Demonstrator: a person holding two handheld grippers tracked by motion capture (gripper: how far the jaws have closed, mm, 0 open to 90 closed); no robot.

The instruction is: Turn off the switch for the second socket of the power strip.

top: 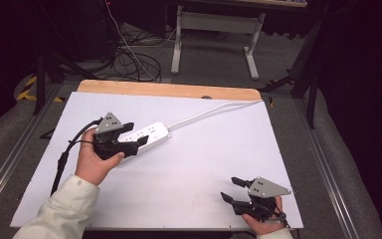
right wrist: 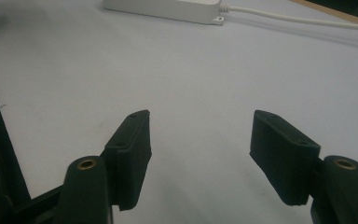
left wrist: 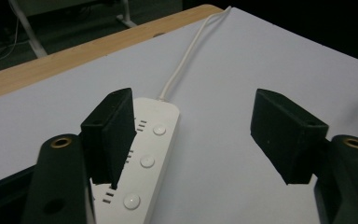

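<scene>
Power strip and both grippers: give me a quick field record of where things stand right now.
power strip: white, flat on the table, left of centre
cord: runs to the far edge
buttons: three visible in a row
left gripper: open, over the strip's near end, contact unclear
right gripper: open, holding nothing, near right corner

A smooth, matt white sheet is seen over the worktop, with bare wood left along its far edge. The power strip looks glossy white plastic. Matt black plastic forms each tool's jaws.
</scene>
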